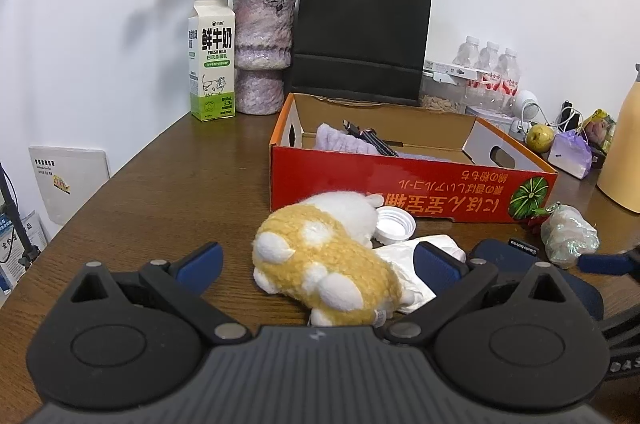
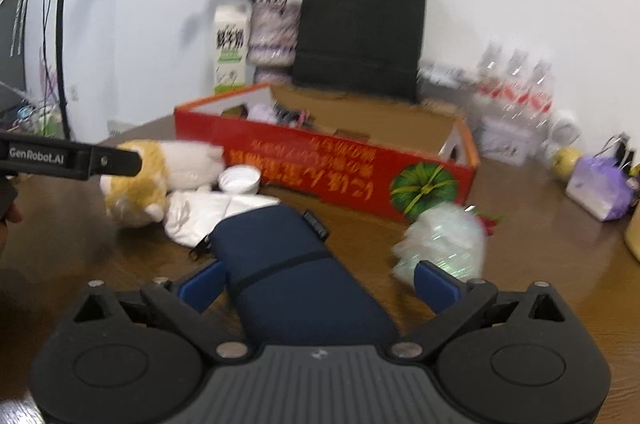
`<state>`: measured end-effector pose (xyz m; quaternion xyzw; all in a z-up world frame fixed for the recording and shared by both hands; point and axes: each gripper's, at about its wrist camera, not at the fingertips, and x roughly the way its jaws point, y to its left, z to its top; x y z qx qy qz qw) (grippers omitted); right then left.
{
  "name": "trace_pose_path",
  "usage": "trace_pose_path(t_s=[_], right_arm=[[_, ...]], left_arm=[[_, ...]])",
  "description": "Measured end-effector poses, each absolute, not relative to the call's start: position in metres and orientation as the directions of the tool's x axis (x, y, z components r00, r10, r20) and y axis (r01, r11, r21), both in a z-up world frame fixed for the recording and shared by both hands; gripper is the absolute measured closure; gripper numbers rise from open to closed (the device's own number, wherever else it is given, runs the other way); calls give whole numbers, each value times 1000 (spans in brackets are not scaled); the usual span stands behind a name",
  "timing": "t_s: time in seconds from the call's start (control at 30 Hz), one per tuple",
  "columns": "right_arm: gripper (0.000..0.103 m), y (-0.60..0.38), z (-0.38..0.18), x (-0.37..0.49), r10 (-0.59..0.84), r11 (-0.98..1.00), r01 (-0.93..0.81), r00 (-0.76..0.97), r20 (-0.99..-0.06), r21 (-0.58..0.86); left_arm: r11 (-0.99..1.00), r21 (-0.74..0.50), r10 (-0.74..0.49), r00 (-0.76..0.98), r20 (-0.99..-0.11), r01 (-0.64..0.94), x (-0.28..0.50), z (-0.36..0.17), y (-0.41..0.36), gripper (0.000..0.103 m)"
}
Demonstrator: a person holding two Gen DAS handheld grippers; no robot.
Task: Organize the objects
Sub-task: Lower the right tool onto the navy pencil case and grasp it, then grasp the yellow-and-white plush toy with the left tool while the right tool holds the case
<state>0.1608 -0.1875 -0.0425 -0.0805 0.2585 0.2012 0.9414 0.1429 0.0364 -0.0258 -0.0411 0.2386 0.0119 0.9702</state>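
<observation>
**Sorting barely begun: two things boxed, most still loose**

Straddled by the wide-spread jaws of the right hand-held gripper (image 2: 318, 286), a dark blue zip case (image 2: 288, 264) lies on the worktop (image 1: 160, 176). Its left side sits close against the left pad, though motion blur hides whether they touch; the right pad stands clear, so it is framed rather than clamped. Beyond that gripper's right pad lies a crinkled clear plastic bundle (image 2: 442, 244).

Between the parted jaws of the left hand-held gripper (image 1: 318, 266), which grips nothing, rests a yellow-and-white plush toy (image 1: 328, 264), neither pad pressing it. Just ahead of the toy sits a white cap (image 1: 394, 222), and under its right side a crumpled white tissue (image 1: 412, 264).

Straight ahead of both grippers stands the red cardboard box (image 1: 412, 184), the likely collecting place. Inside it already lie a lilac cloth (image 1: 340, 140) and a dark cable (image 1: 370, 140); much of its floor remains bare.

By my reckoning the job is early: two items stowed, while the case, plush toy, cap, tissue and plastic bundle all remain outside, in front of the box's near wall. The case and the toy look like the next candidates, each already lined up between open jaws.
</observation>
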Motion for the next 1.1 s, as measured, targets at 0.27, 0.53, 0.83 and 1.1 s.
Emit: trace_pose_path(t_s=[0.27, 0.53, 0.83, 1.1], right_arm=[[10, -184, -55, 191, 393, 897, -431, 684, -614, 94], [40, -181, -48, 184, 390, 907, -411, 731, -560, 95], [40, -186, -36, 165, 305, 945, -327, 840, -449, 31], [40, -190, -36, 166, 281, 956, -289, 852, -442, 50]], left_arm=[[996, -78, 1, 888, -461, -42, 141, -26, 37, 0], [993, -105, 4, 885, -465, -60, 140, -28, 43, 0], [993, -99, 7, 881, -473, -61, 140, -30, 44, 0], [996, -64, 24, 854, -520, -67, 144, -33, 45, 0]])
